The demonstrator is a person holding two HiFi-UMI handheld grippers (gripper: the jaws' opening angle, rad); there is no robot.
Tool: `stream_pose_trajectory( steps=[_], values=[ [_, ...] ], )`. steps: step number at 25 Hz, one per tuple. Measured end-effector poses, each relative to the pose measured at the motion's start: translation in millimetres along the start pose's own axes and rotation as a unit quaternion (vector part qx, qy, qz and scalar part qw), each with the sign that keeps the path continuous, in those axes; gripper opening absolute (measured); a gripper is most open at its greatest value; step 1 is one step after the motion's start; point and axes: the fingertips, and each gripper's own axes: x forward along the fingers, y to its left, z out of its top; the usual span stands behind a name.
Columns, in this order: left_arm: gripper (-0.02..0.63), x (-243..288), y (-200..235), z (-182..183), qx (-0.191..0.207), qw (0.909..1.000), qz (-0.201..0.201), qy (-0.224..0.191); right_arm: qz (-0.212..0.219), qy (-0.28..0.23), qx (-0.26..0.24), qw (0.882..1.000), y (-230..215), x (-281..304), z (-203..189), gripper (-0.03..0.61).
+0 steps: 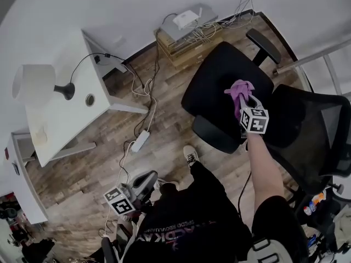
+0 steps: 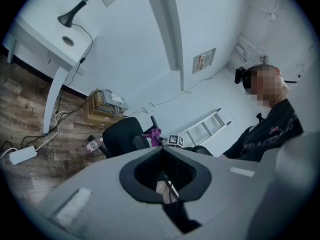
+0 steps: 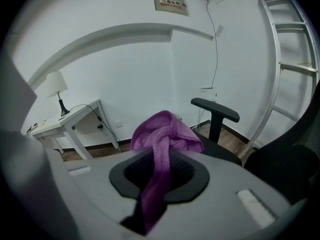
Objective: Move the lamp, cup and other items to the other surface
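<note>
Task looked early. The lamp [image 1: 36, 82], w/ white shade & black base, stood upright on the white bench [image 1: 68, 116], far left of both sets of fingers & well apart from them. A small pale thing on the same bench was maybe the cup, too faint to tell.

Left fingers [image 2: 95, 184] were closed tip to tip w/ nothing between them, low by the person's legs & nowhere near the bench.

Right fingers [image 3: 240, 184] were clamped on a purple cloth [image 3: 165, 131]. It was fleecy & limp w/ a stitched hem. One strand ran back between the pads and the rest bunched in a lump just past the tips. A black chair seat [image 1: 219, 84] lay below those tips.

So prob. one item was in transit, w/ lamp & cup not yet moved. Couldn't tell which surface was the target.
</note>
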Motion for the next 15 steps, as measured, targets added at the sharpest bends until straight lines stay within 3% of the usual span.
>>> stream_pose_trajectory(
  steps=[9,15],
  values=[
    [0.000,-2,3,-8,-0.024,0.9993,0.029,0.000,0.006,0.103,0.017,0.995,-16,48,-71,0.067],
    [0.000,-14,8,-11,-0.034,0.9982,0.044,-0.020,-0.008,0.141,0.034,0.989,-20,60,-91,0.126]
  ],
)
